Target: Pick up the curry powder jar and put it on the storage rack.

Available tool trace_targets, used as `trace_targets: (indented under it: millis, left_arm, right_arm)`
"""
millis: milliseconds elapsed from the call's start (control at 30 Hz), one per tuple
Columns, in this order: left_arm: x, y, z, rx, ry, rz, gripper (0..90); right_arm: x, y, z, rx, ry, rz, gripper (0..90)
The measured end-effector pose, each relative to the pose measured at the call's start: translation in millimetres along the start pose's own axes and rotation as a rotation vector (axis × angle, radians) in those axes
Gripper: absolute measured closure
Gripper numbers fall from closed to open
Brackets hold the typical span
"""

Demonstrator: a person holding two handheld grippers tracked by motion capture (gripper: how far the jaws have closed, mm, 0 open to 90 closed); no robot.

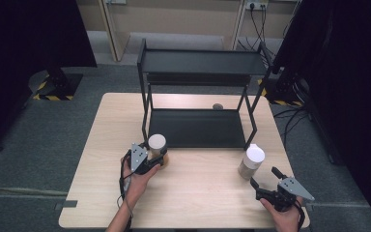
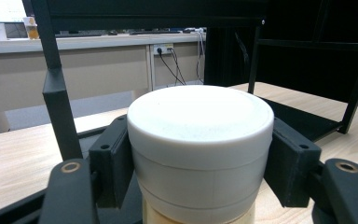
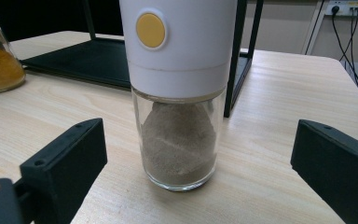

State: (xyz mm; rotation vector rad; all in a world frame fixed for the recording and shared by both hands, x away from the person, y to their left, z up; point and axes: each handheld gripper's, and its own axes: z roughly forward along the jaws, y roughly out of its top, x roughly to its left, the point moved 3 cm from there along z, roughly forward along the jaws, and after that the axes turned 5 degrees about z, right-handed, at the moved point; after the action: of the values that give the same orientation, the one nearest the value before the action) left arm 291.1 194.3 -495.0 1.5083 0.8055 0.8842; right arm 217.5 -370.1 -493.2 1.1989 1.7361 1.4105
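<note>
My left gripper [image 1: 155, 158] has its fingers [image 2: 112, 163] clamped on the white cap of a jar [image 2: 200, 140] of yellow powder, which stands upright on the counter [image 1: 198, 193] just in front of the black shelf rack's [image 1: 198, 67] front left leg. My right gripper [image 1: 265, 186] sits near the counter's front right corner, fingers [image 3: 65, 158] spread wide and apart from a second jar [image 3: 179, 93] of grey-brown powder, which stands upright between them, near the rack's front right leg.
</note>
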Motion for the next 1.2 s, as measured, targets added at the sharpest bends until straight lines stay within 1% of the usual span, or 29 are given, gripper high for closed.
trace_targets:
  millis: [100, 233, 300, 433, 600, 700, 767, 900, 1200]
  left_arm:
    - [-1.2, 2.6, -0.8, -0.007, -0.001, 0.0, 33.5]
    - [-2.3, 9.5, -3.1, -0.03, -0.002, -0.005, 33.5]
    - [-2.8, 15.8, -4.1, -0.044, -0.001, -0.008, 33.5]
    - [-3.1, 25.6, -5.2, -0.065, 0.003, -0.002, 33.5]
    - [-2.9, 40.0, -6.3, -0.079, 0.007, 0.0, 33.5]
    - [-2.8, 47.0, -5.9, -0.087, 0.01, 0.006, 33.5]
    - [-3.0, 51.0, -5.3, -0.094, 0.012, -0.002, 33.5]
    - [-2.6, 60.6, -3.3, -0.104, 0.012, 0.002, 33.5]
    - [-2.8, 80.5, 3.2, -0.135, 0.015, -0.005, 33.5]
  right_arm:
    - [-0.1, 0.1, 0.3, 0.001, 0.002, -0.003, 3.9]
    - [-0.5, 0.2, 0.8, 0.0, 0.003, 0.0, 3.9]
    - [-0.4, 0.2, 0.8, 0.0, 0.003, 0.0, 3.9]
    - [-0.4, 0.3, 0.9, 0.0, 0.002, 0.0, 3.9]
    - [-0.3, 0.2, 1.1, 0.0, 0.001, 0.001, 3.9]
    - [-0.3, 0.2, 1.1, 0.0, 0.002, -0.001, 3.9]
    - [-0.5, 0.3, 1.1, 0.0, 0.002, 0.001, 3.9]
    - [-0.7, 0.4, 1.3, 0.001, 0.002, 0.002, 3.9]
    - [-0.9, 0.3, 1.3, 0.0, 0.002, 0.003, 3.9]
